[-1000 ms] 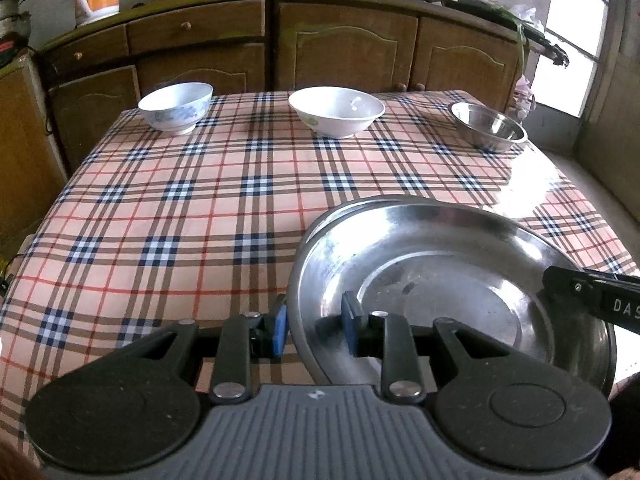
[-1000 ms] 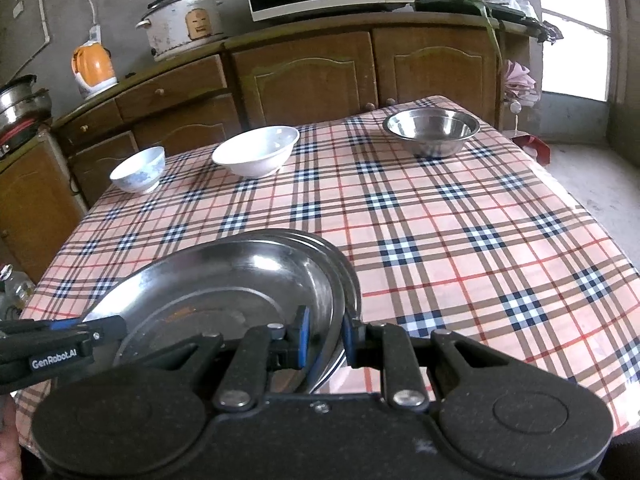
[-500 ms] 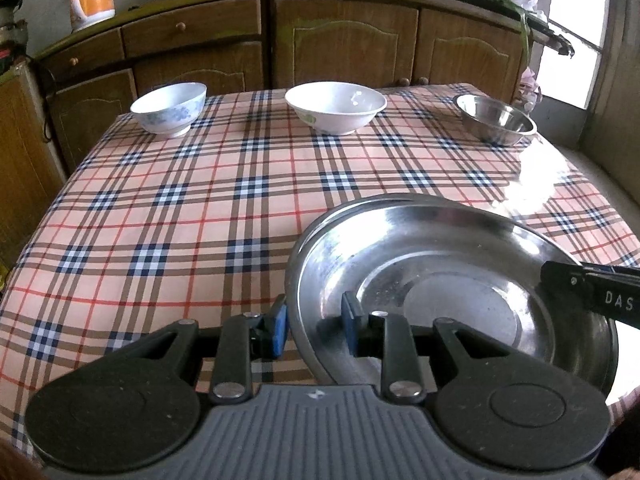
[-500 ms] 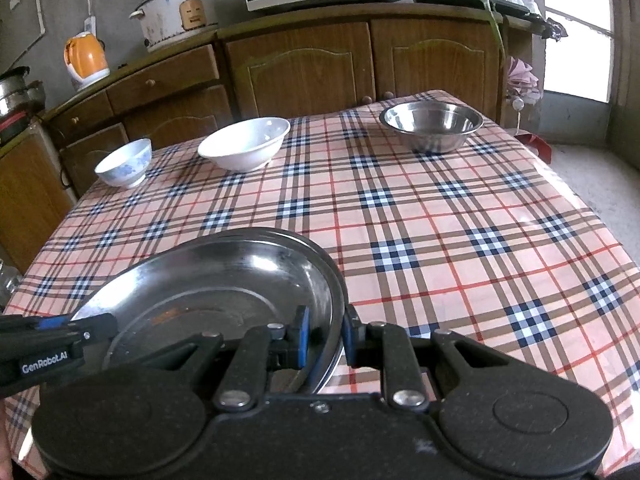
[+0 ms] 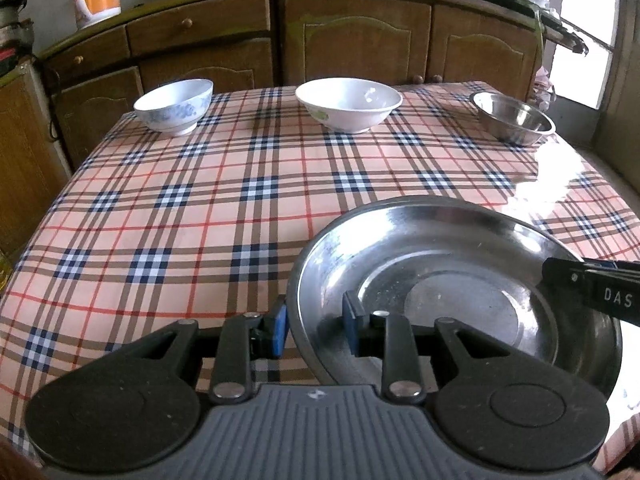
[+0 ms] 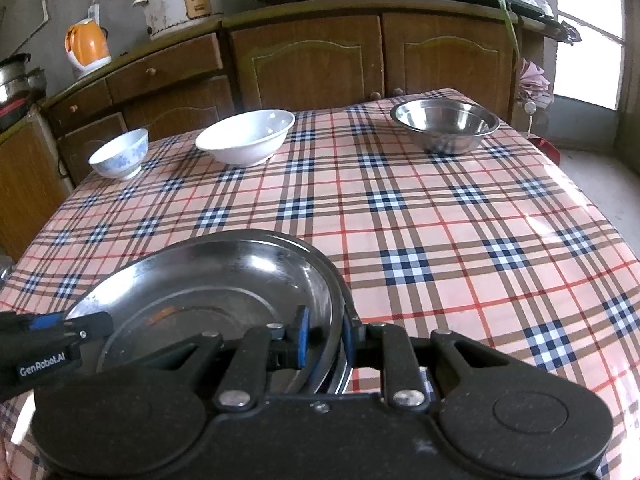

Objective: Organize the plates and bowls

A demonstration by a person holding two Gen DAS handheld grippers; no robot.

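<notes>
The plate (image 5: 460,264) and far bowl (image 5: 514,118) are shiny, scuffed metal. Glossy checked cloth (image 5: 224,216) covers the desk. Cabinets (image 5: 356,48) look wooden.

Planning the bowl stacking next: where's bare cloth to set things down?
Free: the broad tablecloth between the steel plate and the row of blue-patterned bowl, white bowl and steel bowl, plus the gaps between those bowls. Crowded: near edge, both grippers on the plate.

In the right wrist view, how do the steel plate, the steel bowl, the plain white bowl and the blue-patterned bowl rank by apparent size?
1. steel plate, though it is nearest the camera
2. plain white bowl and steel bowl, which look about alike
3. blue-patterned bowl
</notes>
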